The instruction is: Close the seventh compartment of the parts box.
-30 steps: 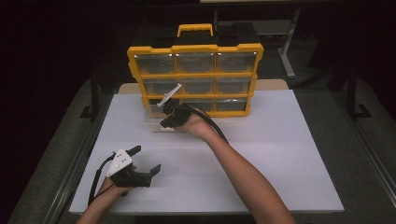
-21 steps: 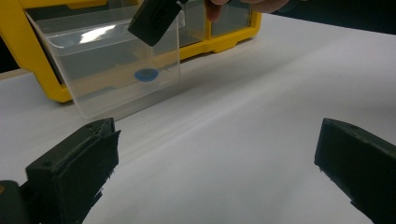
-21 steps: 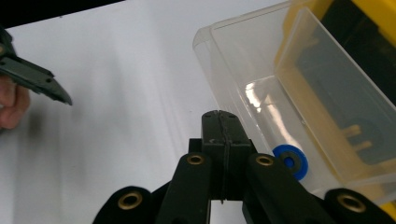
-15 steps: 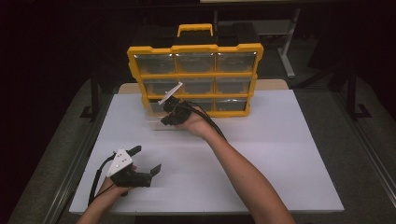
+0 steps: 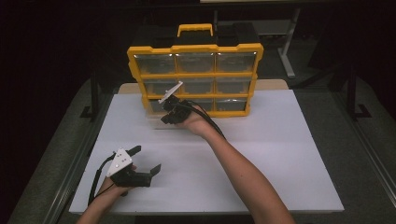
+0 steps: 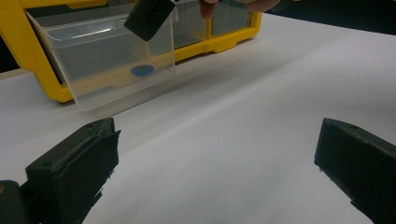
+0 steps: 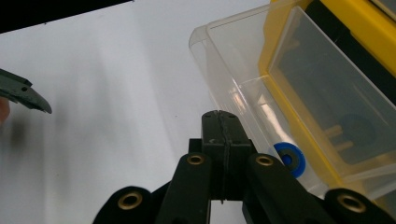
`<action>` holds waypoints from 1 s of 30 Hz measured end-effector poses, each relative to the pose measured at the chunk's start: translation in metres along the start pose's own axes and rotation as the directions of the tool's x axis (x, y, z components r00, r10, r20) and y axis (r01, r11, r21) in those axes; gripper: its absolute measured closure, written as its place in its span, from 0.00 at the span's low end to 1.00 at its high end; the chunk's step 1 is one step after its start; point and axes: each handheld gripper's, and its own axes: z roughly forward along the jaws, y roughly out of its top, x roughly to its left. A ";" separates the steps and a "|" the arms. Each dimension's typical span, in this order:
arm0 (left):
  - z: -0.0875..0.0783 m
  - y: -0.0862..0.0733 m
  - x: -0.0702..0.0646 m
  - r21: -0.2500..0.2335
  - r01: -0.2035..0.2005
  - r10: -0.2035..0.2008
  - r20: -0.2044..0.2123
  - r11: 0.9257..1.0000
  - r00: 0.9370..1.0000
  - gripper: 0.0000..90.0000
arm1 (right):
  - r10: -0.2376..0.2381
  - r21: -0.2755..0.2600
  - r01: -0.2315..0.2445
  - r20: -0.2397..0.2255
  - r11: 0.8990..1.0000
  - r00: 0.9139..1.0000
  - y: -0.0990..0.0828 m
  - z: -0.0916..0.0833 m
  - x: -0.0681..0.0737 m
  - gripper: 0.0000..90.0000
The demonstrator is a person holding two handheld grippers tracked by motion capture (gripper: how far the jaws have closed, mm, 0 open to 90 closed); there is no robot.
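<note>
Left gripper (image 5: 148,161): jaws apart, empty, nearest, well short of the yellow organizer (image 5: 196,77). Right gripper (image 5: 164,117): jaws pressed together, empty, at the clear drawer (image 7: 261,107) pulled out at the organizer's bottom left. Blue washer (image 7: 289,159): inside that drawer.

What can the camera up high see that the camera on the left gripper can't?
The high view takes in the whole yellow organizer with its carry handle, all nine drawers, and both forearms reaching over the white table.

The left gripper view looks along the left gripper, jaws wide open, and catches a small blue ring lying inside the pulled-out clear drawer.

Both show that drawer slid out of the bottom left slot, with the right gripper, jaws shut, at its front.
</note>
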 end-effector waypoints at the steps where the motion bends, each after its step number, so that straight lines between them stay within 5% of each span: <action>1: 0.000 0.000 0.000 -0.001 0.001 -0.001 0.000 1.000 1.000 0.00 | 0.001 0.001 -0.001 0.001 1.000 1.000 0.000 0.000 0.000 0.99; 5: 0.000 0.000 0.000 0.000 0.000 0.000 -0.001 1.000 1.000 0.00 | -0.028 0.000 0.028 0.018 1.000 0.999 0.000 0.000 -0.004 0.99; 30: -0.001 0.000 0.000 -0.002 -0.001 0.001 -0.001 1.000 1.000 0.00 | 0.029 -0.010 -0.029 0.030 1.000 0.999 0.006 0.002 -0.011 0.99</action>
